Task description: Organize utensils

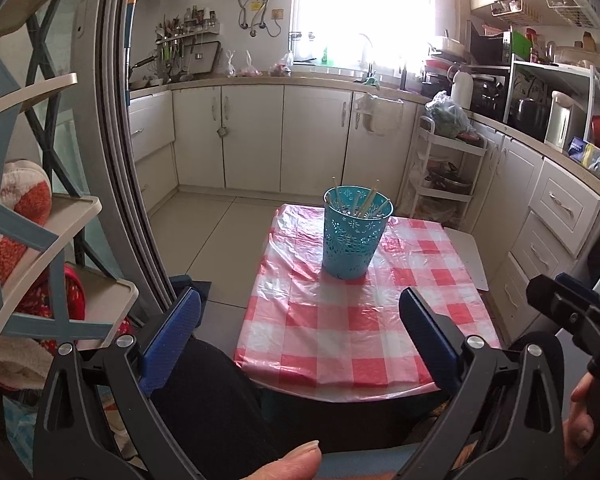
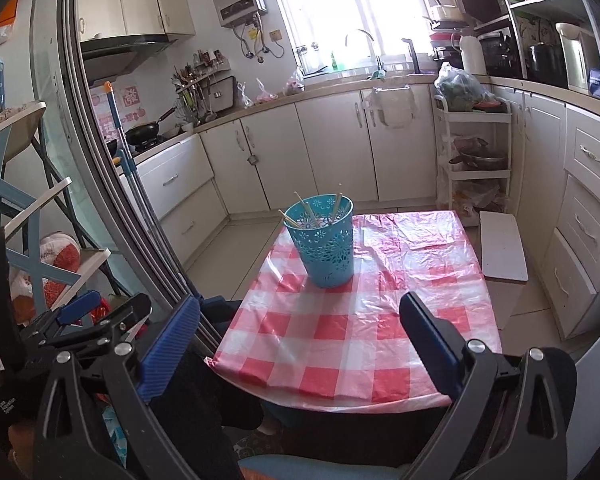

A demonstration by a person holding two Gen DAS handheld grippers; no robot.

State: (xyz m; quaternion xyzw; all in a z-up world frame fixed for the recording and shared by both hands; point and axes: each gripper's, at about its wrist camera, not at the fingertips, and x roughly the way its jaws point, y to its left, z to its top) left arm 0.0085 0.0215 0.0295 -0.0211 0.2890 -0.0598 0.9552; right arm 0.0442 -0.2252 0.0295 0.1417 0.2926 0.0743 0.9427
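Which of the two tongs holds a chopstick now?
Neither: left tongs and right tongs are open and empty; chopsticks stand in the blue cup.

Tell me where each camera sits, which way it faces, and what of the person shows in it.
Left wrist view: sits on the left claw, held low at the table's near edge, facing the teal holder of chopsticks and the kitchen cabinets; its open blue fingers, a thumb, a dark-clothed leg and the right claw show.
Right wrist view: sits on the right claw, facing likewise; the left claw shows at lower left.
Shared: the holder, the checked tablecloth and the window.
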